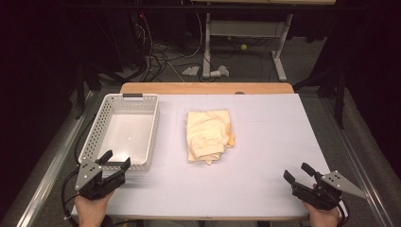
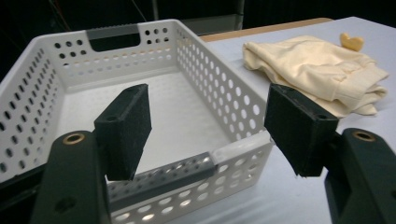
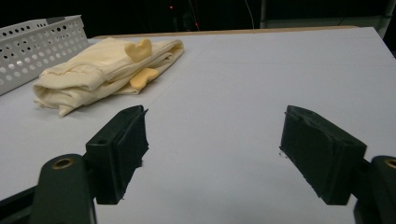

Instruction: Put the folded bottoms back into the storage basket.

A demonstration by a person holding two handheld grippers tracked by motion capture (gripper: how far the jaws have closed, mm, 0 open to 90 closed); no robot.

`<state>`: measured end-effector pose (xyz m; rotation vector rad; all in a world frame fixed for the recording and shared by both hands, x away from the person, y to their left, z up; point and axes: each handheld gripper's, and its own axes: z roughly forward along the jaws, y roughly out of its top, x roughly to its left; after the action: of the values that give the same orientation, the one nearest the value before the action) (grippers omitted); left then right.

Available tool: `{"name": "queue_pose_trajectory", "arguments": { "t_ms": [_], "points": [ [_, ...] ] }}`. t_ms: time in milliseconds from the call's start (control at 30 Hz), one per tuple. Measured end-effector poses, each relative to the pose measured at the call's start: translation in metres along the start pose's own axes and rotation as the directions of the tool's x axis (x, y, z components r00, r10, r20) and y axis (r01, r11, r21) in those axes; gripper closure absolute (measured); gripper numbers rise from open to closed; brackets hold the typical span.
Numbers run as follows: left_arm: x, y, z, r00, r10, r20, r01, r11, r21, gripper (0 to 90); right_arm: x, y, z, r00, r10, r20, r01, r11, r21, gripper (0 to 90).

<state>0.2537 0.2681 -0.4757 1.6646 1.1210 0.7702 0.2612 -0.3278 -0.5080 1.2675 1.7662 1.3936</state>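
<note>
Folded cream cloth at the middle of the table, both grippers released and apart from it.

The cream cloth (image 1: 208,135) lies folded near the centre of the white table (image 1: 269,142), with a small yellow piece (image 3: 140,49) on its right side. All around it the surface is bare, most of all toward 3 o'clock and 6 o'clock. At 9 o'clock from the cloth stands the white basket (image 1: 94,135) with holes in its walls, near the left table edge. The left gripper (image 1: 112,164) is at 8 o'clock from the cloth, over the near rim of the basket, jaws wide with nothing between them. The right gripper (image 1: 297,171) is at 4 o'clock, close to the near edge, well apart from the cloth, jaws also wide and holding nothing.
</note>
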Motion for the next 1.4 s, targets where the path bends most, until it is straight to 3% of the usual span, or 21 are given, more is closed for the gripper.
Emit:
{"name": "queue_pose_trajectory", "arguments": {
  "t_ms": [600, 867, 1400],
  "points": [
    [-0.02, 0.021, 0.02, 0.9965, 0.04, 0.074, -0.04, 0.9992, -0.005, 30.6, 0.0, 0.002, 0.006, 0.9999, -0.005, -0.013, 0.005, 1.0, 0.005, 23.7],
    [-0.038, 0.028, 0.033, 0.9903, 0.045, 0.132, -0.046, 0.9989, 0.003, 30.3, 0.0, 0.003, 0.009, 0.9997, -0.004, -0.023, 0.004, 1.0, 0.001, 23.7],
    [-0.064, 0.032, 0.052, 0.979, 0.055, 0.196, -0.058, 0.9983, 0.011, 29.6, 0.0, 0.004, 0.011, 0.9994, -0.008, -0.034, 0.008, 1.0, 0.001, 23.7]
  ]
}}
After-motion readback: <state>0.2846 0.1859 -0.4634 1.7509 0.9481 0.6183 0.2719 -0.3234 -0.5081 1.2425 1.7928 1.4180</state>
